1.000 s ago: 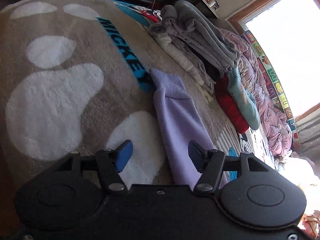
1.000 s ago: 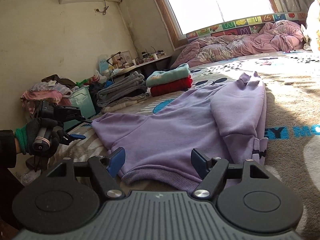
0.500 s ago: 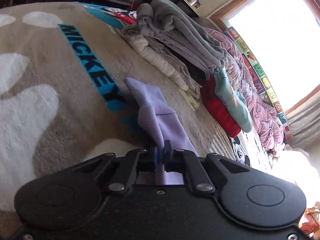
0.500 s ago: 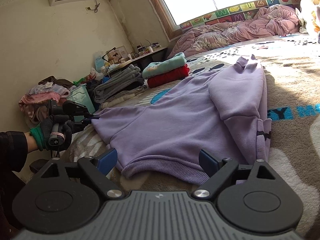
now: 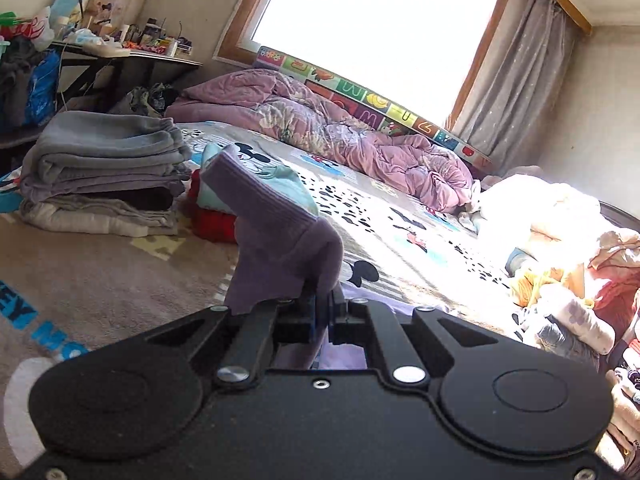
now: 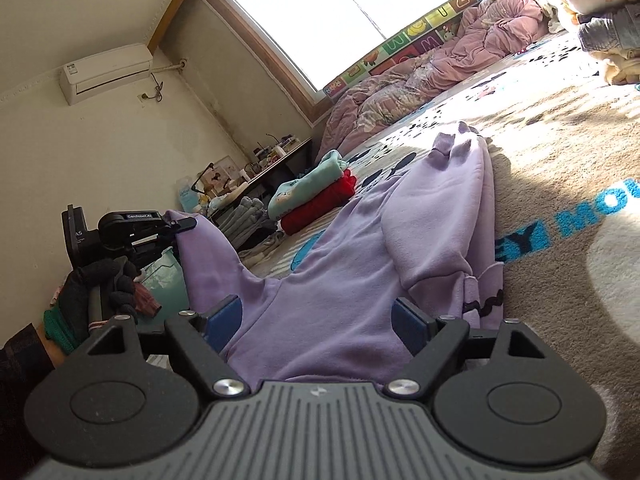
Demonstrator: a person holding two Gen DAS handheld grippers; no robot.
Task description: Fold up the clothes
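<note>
A bedroom is showing in both views, with a bright window (image 5: 372,28) behind and a printed blanket covering the bed (image 6: 560,152) on which the work is going on. At the left, folded clothes are sitting in stacks: a grey pile (image 5: 104,160) and, just beside it, a teal top on a red one (image 6: 316,200).

The lilac sweatshirt (image 6: 352,280) is lying spread on the bed, its far sleeve already laid over the body. The left gripper (image 5: 322,312) is pinching the near sleeve cuff (image 5: 276,236) with its jaws fully closed on the cloth and is holding it clear of the blanket; the right wrist view shows that sleeve hanging from the tool in the person's gloved hand (image 6: 100,284).

The right gripper (image 6: 316,324) is hovering over the hem, its jaws wide and closing slightly, with cloth lying between them but not pinched as far as I can tell.

The sleeve fold seems to be the step in hand. Next, the cuff probably needs carrying across the chest and laying flat, while the right side pins the hem.
</note>
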